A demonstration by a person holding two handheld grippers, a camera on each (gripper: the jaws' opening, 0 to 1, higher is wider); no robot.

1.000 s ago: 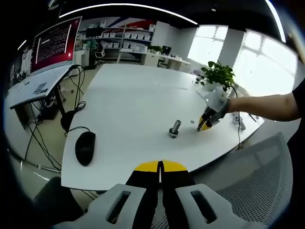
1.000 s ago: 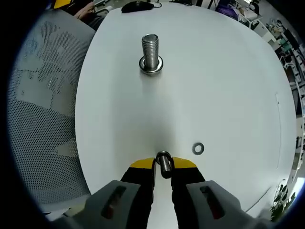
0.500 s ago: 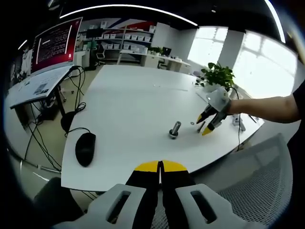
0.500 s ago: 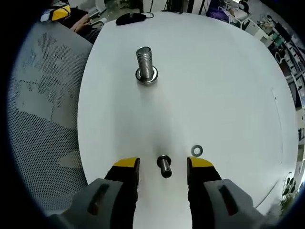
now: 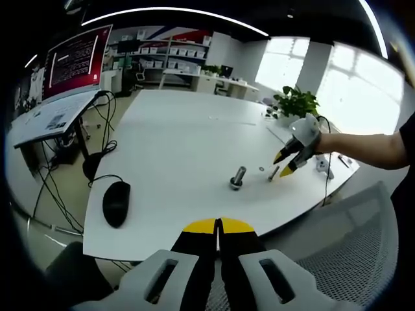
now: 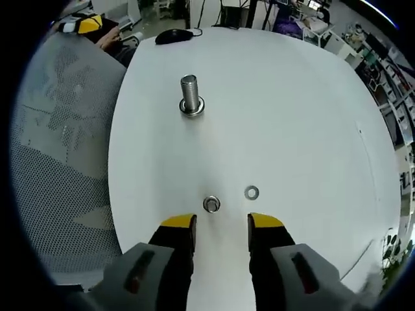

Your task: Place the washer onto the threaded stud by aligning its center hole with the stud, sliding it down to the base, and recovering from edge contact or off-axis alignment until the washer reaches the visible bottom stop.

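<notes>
A tall threaded stud stands upright on the white table, with a wide ring around its foot. A small loose washer lies flat on the table, well short of the stud. Left of it, a short bolt rests on the table just ahead of my right gripper, which is open and holds nothing. In the left gripper view, the stud, the bolt, the washer and the open right gripper show at mid right. My left gripper is shut and empty, off the table's near edge.
A black mouse with its cable lies near the table's left corner. A potted plant stands at the far right edge. A mesh chair flanks the table. A desk with a monitor stands beyond.
My right gripper opened, let go of the short bolt and drew back above it. The bolt now rests on the table. The left gripper stayed still.
</notes>
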